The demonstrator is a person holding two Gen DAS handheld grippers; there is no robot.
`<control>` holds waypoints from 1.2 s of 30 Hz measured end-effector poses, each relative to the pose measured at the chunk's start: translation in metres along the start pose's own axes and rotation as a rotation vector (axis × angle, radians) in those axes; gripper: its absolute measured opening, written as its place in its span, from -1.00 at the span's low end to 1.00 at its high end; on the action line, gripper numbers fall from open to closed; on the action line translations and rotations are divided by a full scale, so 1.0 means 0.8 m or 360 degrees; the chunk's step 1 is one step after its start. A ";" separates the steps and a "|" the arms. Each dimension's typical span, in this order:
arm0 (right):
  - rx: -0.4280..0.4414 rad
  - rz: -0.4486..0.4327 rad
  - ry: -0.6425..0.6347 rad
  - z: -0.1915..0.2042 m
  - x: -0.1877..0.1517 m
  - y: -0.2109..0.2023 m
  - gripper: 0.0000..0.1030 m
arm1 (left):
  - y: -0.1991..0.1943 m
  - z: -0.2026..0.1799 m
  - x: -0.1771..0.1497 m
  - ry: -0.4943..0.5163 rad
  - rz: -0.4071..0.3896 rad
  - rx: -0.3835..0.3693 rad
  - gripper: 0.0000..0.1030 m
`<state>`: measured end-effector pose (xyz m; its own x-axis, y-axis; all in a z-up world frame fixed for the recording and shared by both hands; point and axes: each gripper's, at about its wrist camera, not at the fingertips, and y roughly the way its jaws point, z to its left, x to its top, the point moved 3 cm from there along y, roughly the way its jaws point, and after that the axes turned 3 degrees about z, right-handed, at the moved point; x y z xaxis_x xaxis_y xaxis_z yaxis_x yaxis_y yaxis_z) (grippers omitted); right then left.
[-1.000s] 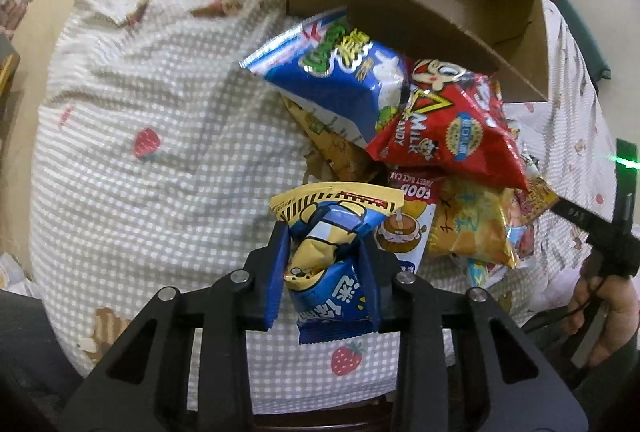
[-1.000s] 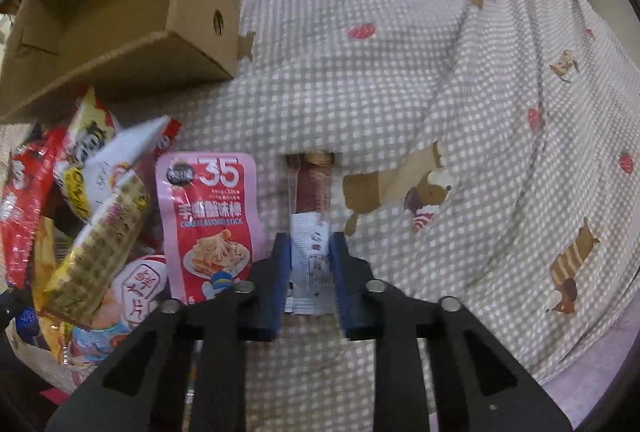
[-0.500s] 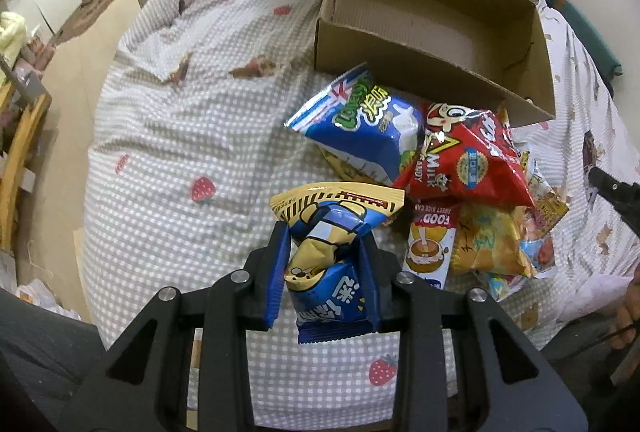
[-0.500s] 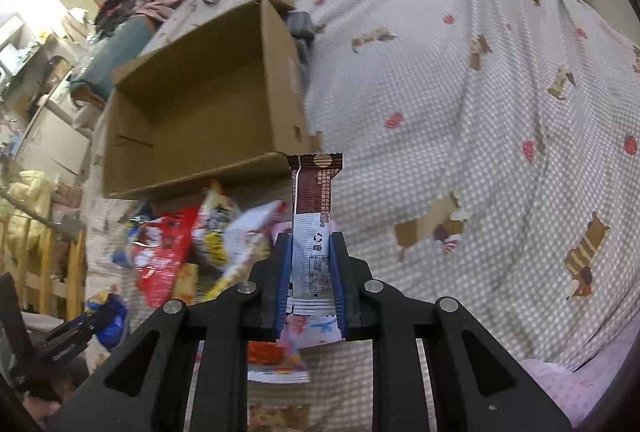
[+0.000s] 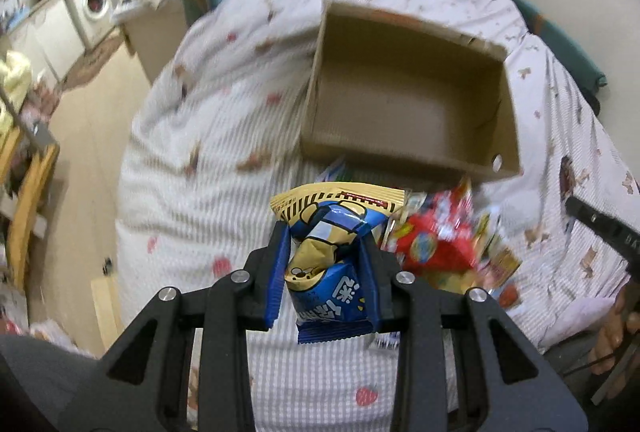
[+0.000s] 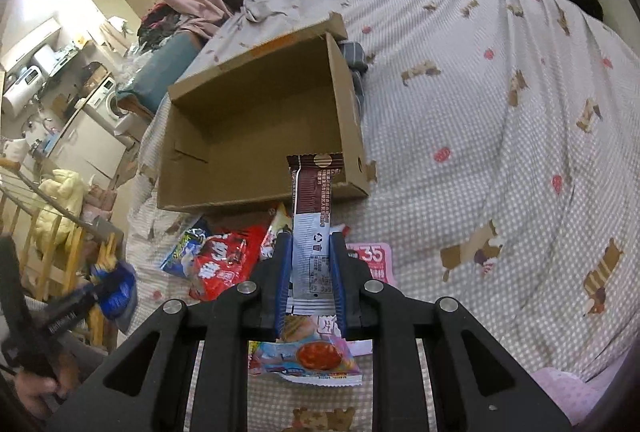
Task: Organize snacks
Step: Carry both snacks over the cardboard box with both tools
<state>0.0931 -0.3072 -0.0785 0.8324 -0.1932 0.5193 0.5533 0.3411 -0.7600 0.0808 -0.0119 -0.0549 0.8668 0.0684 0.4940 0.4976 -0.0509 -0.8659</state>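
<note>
My left gripper (image 5: pixel 325 232) is shut on a blue and yellow bear snack bag (image 5: pixel 329 264), held up above the bed. Beyond it lies an open cardboard box (image 5: pixel 408 99), with nothing visible inside. A pile of snack packets (image 5: pixel 440 244) lies just in front of the box. My right gripper (image 6: pixel 311 244) is shut on a long brown and silver snack bar (image 6: pixel 313 203), whose tip reaches over the box (image 6: pixel 256 135) near wall. Below it lie a red bag (image 6: pixel 224 264) and a pink packet (image 6: pixel 372 260). The left gripper with its bag shows at far left (image 6: pixel 114 288).
A checked bedsheet (image 6: pixel 480 119) with strawberry and dog prints covers the bed. A washing machine (image 5: pixel 96 3) and cluttered shelves stand to the left, wooden rails (image 6: pixel 52 232) beside the bed. A person's hand (image 5: pixel 612 336) holds the other gripper handle at right.
Both grippers have risen with their snacks and tilted up, so the box and the room now show. The snack bar left the sheet and now hangs in front of the box.
</note>
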 end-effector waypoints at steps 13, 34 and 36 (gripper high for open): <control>0.0069 -0.0061 -0.0011 0.014 0.036 0.003 -0.61 | 0.005 -0.025 0.089 0.0128 -0.0117 0.0002 -0.44; 0.0045 -0.0079 -0.0101 0.019 0.132 0.105 -0.61 | 0.122 -0.055 0.161 0.0208 -0.0171 0.0014 -0.44; 0.0030 -0.0056 -0.0107 0.019 0.134 0.117 -0.61 | 0.136 -0.053 0.162 0.0201 -0.0140 -0.0014 -0.44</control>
<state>0.2338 -0.2820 -0.0883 0.8082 -0.1431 0.5712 0.5809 0.3525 -0.7337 0.2488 -0.0510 -0.0819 0.8170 -0.0530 0.5742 0.5714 -0.0587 -0.8185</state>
